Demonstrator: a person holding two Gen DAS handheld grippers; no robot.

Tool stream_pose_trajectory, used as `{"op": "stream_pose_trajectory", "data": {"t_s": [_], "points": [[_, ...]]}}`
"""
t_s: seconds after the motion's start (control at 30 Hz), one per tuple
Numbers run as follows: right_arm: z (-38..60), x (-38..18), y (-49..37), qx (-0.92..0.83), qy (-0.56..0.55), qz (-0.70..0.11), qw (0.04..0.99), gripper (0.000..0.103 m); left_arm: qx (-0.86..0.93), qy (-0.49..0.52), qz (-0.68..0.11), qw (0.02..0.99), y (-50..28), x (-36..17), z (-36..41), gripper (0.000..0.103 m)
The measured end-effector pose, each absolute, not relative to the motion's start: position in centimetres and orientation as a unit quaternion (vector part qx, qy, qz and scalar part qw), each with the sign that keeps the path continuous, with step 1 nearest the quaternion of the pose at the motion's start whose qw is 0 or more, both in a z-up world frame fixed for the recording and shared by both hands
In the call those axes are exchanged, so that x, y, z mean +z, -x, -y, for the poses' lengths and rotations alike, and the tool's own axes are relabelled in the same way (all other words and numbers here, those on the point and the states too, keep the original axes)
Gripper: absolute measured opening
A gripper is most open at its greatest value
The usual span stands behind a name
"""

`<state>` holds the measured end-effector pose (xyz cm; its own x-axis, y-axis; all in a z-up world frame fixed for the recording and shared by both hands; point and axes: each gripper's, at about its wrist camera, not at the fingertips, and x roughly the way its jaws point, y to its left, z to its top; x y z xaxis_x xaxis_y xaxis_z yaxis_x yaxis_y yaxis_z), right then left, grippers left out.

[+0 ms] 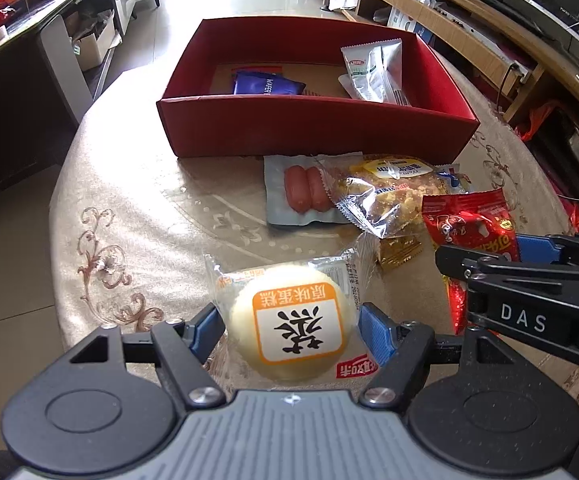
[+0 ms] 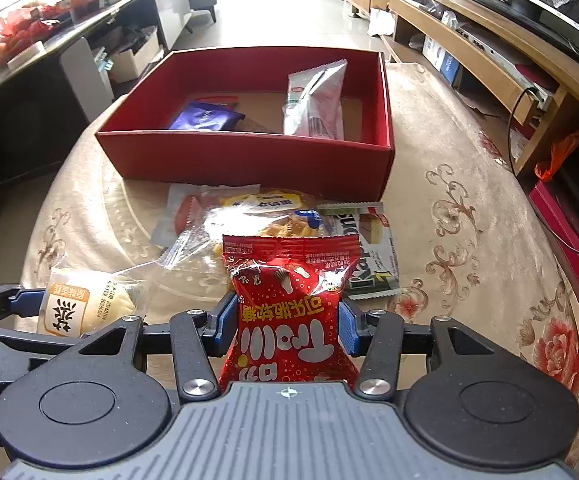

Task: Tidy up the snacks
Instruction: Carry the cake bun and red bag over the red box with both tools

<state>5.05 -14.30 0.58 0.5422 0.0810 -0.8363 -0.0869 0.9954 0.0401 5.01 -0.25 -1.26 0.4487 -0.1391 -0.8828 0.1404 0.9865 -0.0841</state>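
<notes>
Red glossy candy bag clamped upright in right gripper; round pale cake in clear wrapper pinched by left gripper. Both low over beige embroidered tabletop, near loose snack pile, before open red cardboard box.

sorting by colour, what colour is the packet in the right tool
Red packet with white and yellow lettering, clearest in the right wrist view.
</notes>
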Motion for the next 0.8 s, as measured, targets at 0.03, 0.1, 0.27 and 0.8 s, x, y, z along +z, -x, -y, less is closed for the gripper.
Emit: {"op": "stream_pose_trajectory", "data": {"t_s": [0.03, 0.1, 0.27, 0.8], "points": [[14.2, 0.6, -5.0, 0.049, 0.004, -0.476, 0.878, 0.058, -0.083, 0.000, -0.519, 0.851, -5.0, -1.2, 0.2, 0.067], [14.1, 0.6, -5.0, 0.052, 0.004, -0.476, 0.878, 0.058, -0.083, 0.001, -0.518, 0.851, -4.8, -1.1, 0.1, 0.067], [13.8, 0.8, -4.9, 0.056, 0.005, -0.475, 0.878, 0.058, -0.085, 0.004, -0.513, 0.854, -4.2, -0.7, -0.3, 0.067], [14.2, 1.8, -5.8, 0.051, -0.004, -0.461, 0.886, 0.058, -0.087, 0.001, -0.495, 0.865, -5.6, 0.6, 0.0, 0.067]]}}
